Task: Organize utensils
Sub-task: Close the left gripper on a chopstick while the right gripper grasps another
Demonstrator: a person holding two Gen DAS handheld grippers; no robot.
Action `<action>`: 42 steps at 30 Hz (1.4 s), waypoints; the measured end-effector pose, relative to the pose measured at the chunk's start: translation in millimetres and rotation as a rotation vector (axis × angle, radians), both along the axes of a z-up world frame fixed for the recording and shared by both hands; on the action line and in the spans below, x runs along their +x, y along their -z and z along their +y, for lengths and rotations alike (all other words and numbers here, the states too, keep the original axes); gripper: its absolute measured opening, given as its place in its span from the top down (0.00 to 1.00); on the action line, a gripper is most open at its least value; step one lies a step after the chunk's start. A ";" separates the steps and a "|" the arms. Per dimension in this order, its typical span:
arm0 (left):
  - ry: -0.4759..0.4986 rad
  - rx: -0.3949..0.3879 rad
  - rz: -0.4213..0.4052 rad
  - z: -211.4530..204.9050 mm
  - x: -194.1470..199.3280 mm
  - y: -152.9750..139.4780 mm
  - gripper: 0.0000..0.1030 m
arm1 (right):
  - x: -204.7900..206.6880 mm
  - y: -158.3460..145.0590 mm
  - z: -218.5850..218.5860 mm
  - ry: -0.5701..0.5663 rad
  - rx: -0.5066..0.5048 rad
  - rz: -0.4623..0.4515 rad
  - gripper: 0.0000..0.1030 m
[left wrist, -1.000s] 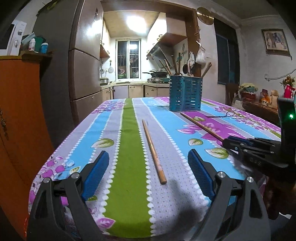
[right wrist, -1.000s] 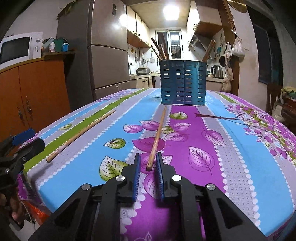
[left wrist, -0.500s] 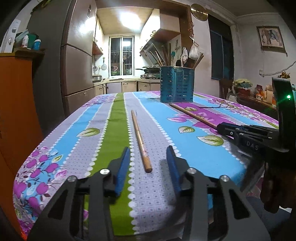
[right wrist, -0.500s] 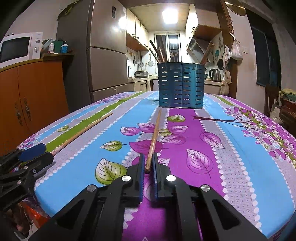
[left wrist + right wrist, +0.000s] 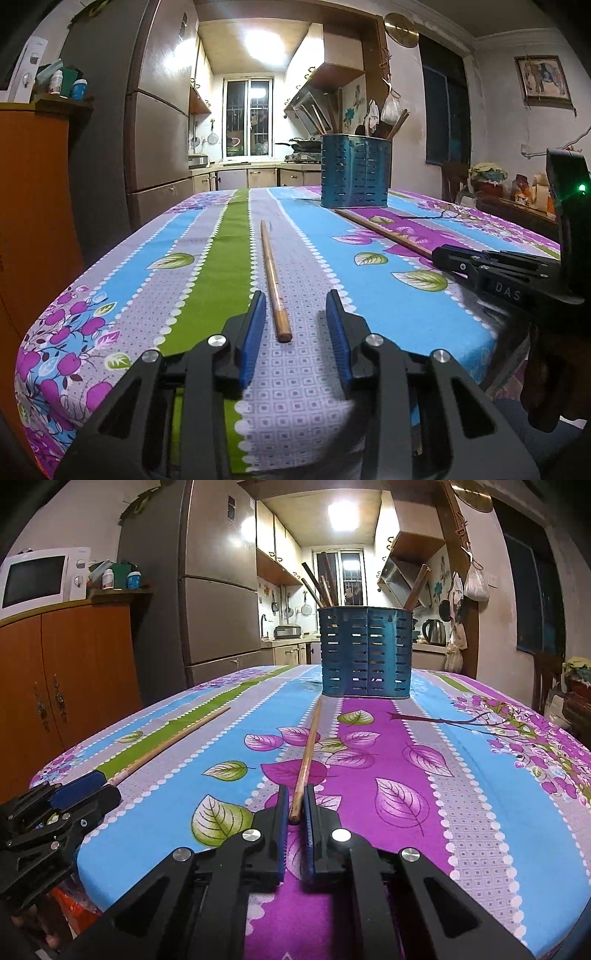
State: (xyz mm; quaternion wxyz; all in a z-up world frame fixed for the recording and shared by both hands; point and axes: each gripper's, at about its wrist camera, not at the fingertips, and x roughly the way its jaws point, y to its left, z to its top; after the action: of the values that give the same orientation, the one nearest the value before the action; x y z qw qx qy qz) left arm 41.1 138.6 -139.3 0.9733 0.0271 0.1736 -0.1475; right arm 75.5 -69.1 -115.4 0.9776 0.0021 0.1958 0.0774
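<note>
Two wooden chopsticks lie on the flowered tablecloth. My left gripper [image 5: 295,301] is open, its blue pads on either side of the near end of one chopstick [image 5: 271,273] without touching it. My right gripper [image 5: 296,797] is shut on the near end of the other chopstick [image 5: 308,749], which points toward the blue slotted utensil holder [image 5: 365,651]. The holder stands upright at the far end of the table with several sticks in it; it also shows in the left wrist view [image 5: 355,170].
The table's near edge [image 5: 258,435] drops off just under both grippers. An orange cabinet [image 5: 66,686] with a microwave [image 5: 37,578] and a tall fridge [image 5: 218,602] stand to the left. A side shelf with ornaments [image 5: 517,192] stands to the right.
My left gripper's jaws have narrowed around the chopstick's end and it has dropped lower. My right gripper has closed from slightly apart onto its chopstick.
</note>
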 end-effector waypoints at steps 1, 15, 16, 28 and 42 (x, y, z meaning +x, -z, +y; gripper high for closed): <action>-0.002 -0.001 -0.002 -0.2 -0.4 0.2 0.69 | 0.4 -0.3 -0.1 0.001 -0.001 0.003 0.91; -0.014 -0.020 -0.025 1.7 -2.6 3.4 0.71 | 0.4 1.9 -1.2 0.009 0.008 -0.001 0.90; -0.020 -0.022 -0.024 2.3 -1.5 3.5 0.75 | 0.9 1.6 -1.2 0.009 0.009 0.001 0.90; -0.059 -0.024 -0.034 4.7 -5.2 2.2 0.87 | 0.1 1.7 -2.0 0.008 0.022 0.011 0.91; -0.062 -0.013 -0.030 1.3 -4.0 1.4 0.93 | 0.1 0.7 -7.4 0.000 0.055 0.007 0.93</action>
State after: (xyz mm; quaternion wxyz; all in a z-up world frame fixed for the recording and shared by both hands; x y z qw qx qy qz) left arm 37.0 139.9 -140.8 0.9801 0.0176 0.1586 -0.1179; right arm 75.6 -76.5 -116.1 0.9765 0.0290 0.1968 0.0825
